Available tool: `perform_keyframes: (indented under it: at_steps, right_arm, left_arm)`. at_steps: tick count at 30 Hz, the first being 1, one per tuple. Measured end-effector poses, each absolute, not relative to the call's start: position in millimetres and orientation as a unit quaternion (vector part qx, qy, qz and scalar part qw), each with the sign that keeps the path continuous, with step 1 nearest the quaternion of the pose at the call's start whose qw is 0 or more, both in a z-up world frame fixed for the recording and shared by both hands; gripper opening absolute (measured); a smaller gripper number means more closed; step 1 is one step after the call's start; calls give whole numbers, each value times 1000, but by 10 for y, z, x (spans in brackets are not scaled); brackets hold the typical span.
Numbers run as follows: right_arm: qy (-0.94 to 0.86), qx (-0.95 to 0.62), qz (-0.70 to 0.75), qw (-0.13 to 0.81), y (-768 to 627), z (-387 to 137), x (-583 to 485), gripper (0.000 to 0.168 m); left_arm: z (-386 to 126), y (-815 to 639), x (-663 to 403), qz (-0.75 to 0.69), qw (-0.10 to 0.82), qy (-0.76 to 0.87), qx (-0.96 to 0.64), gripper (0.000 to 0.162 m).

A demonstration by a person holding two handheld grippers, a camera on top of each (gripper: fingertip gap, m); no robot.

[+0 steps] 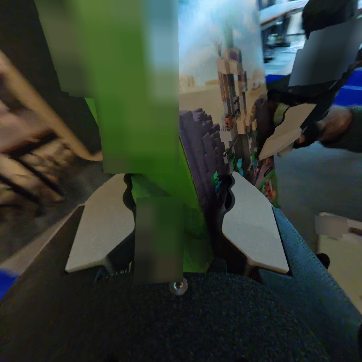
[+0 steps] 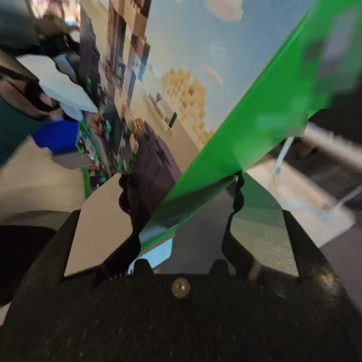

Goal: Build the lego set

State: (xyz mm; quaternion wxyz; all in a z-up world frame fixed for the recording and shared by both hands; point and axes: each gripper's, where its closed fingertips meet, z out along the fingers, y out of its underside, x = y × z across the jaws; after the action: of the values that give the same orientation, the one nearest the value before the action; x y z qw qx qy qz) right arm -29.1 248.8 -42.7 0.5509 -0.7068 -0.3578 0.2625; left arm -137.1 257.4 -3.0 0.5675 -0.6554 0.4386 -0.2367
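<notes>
A lego box (image 1: 203,117) with a green side and a printed picture front stands upright between my two grippers. My left gripper (image 1: 179,176) has its fingers on either side of the box's near end, closed onto it. In the right wrist view the box (image 2: 186,68) runs slantwise between the fingers of my right gripper (image 2: 179,174); the left pad lies on the picture face and the right fingertip touches the green edge. The right gripper also shows in the left wrist view (image 1: 278,137) at the box's far edge. The left gripper shows in the right wrist view (image 2: 66,88).
A grey tabletop (image 1: 313,176) lies under the box. A white sheet or tray (image 1: 337,254) sits at the right, and a pale tray (image 2: 293,195) is in the right wrist view. A blue object (image 2: 56,135) lies behind the box. A person's hand (image 1: 333,125) holds the right gripper.
</notes>
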Motion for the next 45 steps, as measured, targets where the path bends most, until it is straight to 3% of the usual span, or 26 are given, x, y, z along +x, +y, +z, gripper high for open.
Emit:
perform_keyframes:
  at_steps: [9, 20, 30, 39, 45]
  right_arm:
    - [-444, -626, 205, 608, 2541, 235, -1113, 103]
    - [-472, -627, 232, 575, 2382, -400, -1419, 101]
    - [-471, -588, 237, 613, 2382, 488, -1464, 101]
    - [-454, -628, 250, 580, 2392, -48, -1349, 101]
    - [-455, -607, 237, 606, 2419, 468, -1334, 101]
  left_arm:
    - [230, 2357, -2215, -102, 666, 373, -638, 92]
    - [-380, 2066, -2488, -44, 648, 341, -679, 90]
    - [572, 2025, -2505, -12, 698, 343, -628, 89]
    - [70, 2084, -2391, -37, 670, 344, -657, 89]
    - [585, 2111, -2375, -22, 692, 350, -631, 89]
